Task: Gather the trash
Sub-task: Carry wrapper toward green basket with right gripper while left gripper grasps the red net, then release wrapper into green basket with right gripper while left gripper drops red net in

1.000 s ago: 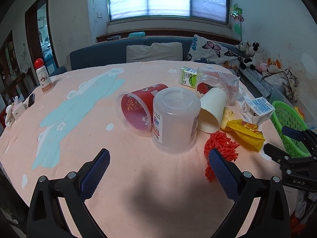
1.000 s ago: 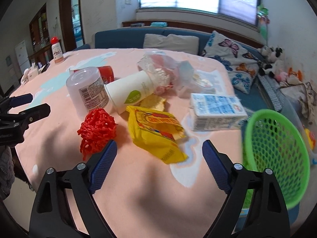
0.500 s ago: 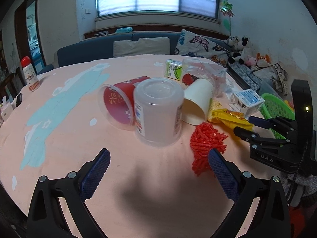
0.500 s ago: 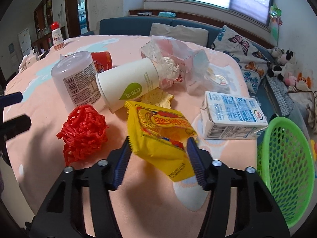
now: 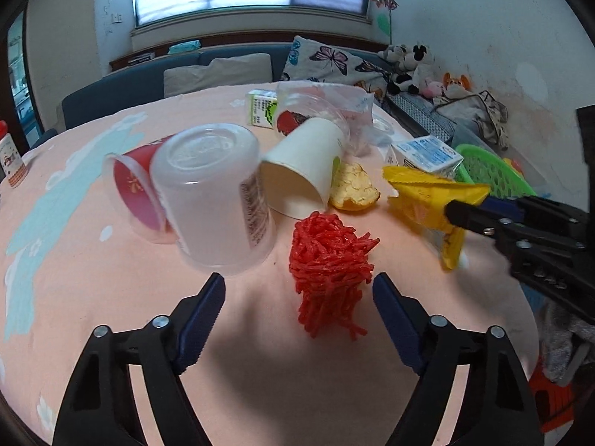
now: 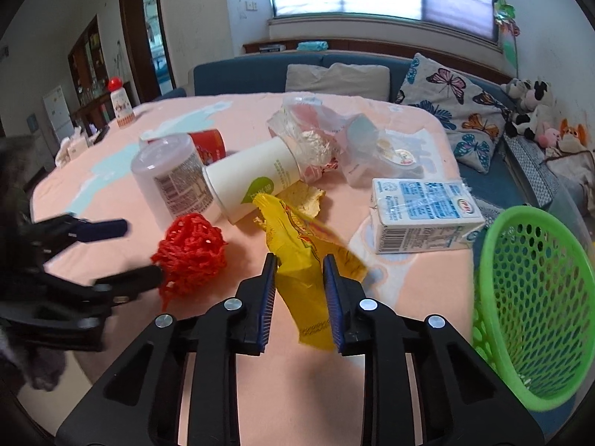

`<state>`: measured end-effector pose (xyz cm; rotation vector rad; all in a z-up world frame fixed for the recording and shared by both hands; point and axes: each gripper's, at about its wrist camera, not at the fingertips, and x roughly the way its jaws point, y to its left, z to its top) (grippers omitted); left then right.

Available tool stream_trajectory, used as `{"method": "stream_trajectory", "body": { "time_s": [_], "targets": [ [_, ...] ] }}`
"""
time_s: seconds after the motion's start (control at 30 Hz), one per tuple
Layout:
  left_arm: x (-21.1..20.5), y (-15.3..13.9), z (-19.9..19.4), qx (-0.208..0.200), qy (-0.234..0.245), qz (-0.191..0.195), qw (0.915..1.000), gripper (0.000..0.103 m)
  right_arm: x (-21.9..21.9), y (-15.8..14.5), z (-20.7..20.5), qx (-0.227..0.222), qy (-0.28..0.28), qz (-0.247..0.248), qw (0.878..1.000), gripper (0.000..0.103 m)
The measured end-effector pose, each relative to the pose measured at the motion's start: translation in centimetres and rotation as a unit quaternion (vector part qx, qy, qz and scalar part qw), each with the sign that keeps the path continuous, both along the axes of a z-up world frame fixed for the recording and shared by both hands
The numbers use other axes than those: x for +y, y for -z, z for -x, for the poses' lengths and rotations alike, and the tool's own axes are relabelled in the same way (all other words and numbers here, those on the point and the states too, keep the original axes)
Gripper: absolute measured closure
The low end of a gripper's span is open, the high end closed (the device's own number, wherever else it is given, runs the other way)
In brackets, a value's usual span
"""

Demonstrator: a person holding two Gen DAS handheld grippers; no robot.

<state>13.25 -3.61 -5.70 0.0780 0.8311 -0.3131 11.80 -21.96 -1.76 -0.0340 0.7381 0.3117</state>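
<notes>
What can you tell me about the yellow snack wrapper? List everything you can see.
The yellow snack wrapper is a crinkled, glossy plastic packet with red print, torn open at its far end. It sits between the pads of the right gripper, whose jaws are closing on it; its near end looks lifted off the pink tablecloth. Whether it touches the paper cup is unclear.

Both my grippers angled down toward the table, jaws closing.

My right gripper pinches the yellow wrapper between its blue pads, jaws narrowing further. My left gripper stands wide but narrowing, its pads either side of the red net ball, not pressing it.
</notes>
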Motion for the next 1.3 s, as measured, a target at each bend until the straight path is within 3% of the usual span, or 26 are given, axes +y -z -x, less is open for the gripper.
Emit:
{"method": "stream_trajectory", "body": {
  "time_s": [0.3, 0.37, 0.67, 1.03, 1.3],
  "targets": [
    [-2.1, 1.2, -1.7, 0.01, 0.021, -0.018, 0.9996, 0.045, -3.7, -2.6, 2.9, -0.028, 0.036, -0.015, 0.999, 0.079],
    [-2.4, 1.2, -1.6, 0.011, 0.026, -0.018, 0.9994, 0.053, -4.7, -2.8, 3.2, -0.033, 0.047, -0.013, 0.998, 0.079],
    [-3.1, 1.3, -1.2, 0.007, 0.032, -0.025, 0.9991, 0.07, -11.2, -2.8, 3.1, -0.042, 0.127, -0.006, 0.991, 0.079],
    [-3.0, -0.5, 0.2, -0.001, 0.044, -0.012, 0.999, 0.075, -17.9, -0.8, 2.8, -0.023, 0.204, -0.006, 0.979, 0.079],
    [-5.6, -2.8, 1.2, -0.011, 0.085, 0.013, 0.9962, 0.076, -20.4, 0.6, 2.8, -0.009, 0.234, 0.001, 0.972, 0.079]
  ]
}}
